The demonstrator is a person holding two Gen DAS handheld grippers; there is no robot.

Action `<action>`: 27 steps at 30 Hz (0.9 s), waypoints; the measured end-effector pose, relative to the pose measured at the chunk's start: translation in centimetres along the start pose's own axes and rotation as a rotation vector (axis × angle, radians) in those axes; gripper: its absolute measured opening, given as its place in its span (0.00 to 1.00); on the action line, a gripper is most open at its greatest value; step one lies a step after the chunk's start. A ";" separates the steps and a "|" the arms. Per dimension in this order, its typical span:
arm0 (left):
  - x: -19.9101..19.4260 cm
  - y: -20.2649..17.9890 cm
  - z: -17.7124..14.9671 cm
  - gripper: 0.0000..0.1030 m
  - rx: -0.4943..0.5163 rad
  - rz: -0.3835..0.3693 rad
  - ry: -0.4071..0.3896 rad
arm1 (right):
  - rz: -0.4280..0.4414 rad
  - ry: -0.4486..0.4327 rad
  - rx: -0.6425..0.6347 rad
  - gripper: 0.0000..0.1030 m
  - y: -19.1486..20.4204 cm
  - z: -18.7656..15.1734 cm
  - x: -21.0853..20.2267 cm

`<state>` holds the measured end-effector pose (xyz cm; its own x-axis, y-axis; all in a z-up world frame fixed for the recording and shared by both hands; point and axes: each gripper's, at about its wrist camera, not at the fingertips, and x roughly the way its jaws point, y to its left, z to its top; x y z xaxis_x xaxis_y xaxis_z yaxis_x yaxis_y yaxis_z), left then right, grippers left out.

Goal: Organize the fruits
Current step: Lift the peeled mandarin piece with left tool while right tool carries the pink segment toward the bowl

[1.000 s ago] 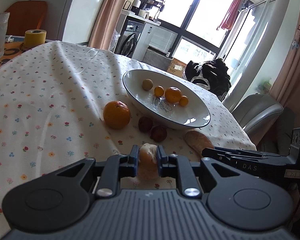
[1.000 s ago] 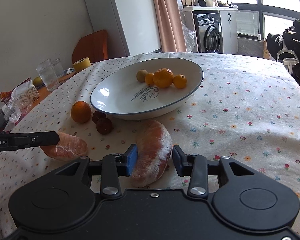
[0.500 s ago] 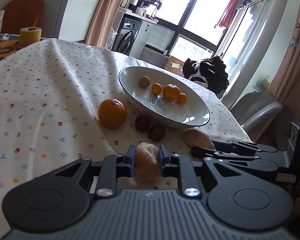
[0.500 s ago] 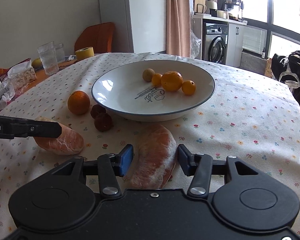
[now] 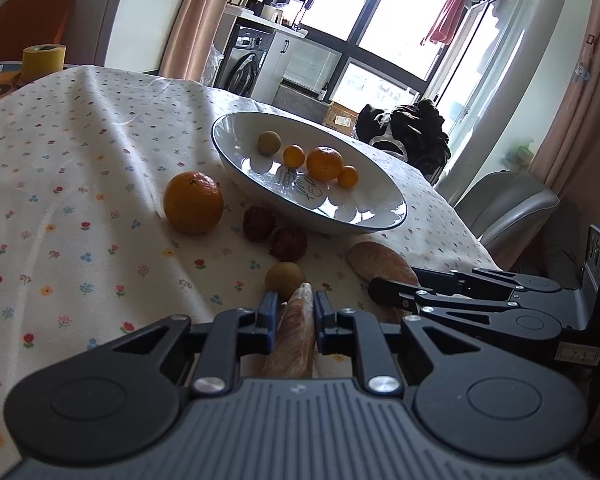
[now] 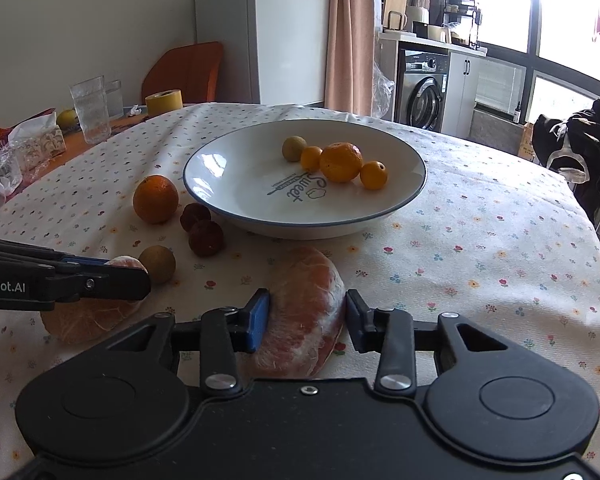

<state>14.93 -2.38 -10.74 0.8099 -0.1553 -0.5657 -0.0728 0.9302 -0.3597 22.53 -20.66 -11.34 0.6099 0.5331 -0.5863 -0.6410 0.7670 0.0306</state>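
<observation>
Tilted up onto its edge since a moment ago, the left peeled pomelo segment (image 5: 294, 332) now sits clamped in the left gripper (image 5: 293, 314), uncovering a small brown longan (image 5: 285, 275) just beyond it. The right gripper (image 6: 306, 318) straddles the right pomelo segment (image 6: 304, 312) with both pads slightly clear — not yet squeezing. Grasping is in hand; next the right jaws must close, then both carry to the white bowl (image 6: 404, 200). Both segments look pale orange, membrane-veined and soft.

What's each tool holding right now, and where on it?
Left tool pinches a peeled citrus segment across its thin sides. Right tool straddles another segment, open, not gripping.
</observation>
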 end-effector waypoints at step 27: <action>-4.0 0.1 1.8 0.13 -0.006 0.011 -0.098 | 0.046 -0.050 -0.001 0.36 2.1 1.5 -2.2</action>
<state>12.78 -1.06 -7.16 0.8619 -0.1114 -0.4947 -0.0857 0.9295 -0.3587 20.56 -19.65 -8.77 0.6023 0.5851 -0.5431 -0.6695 0.7407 0.0555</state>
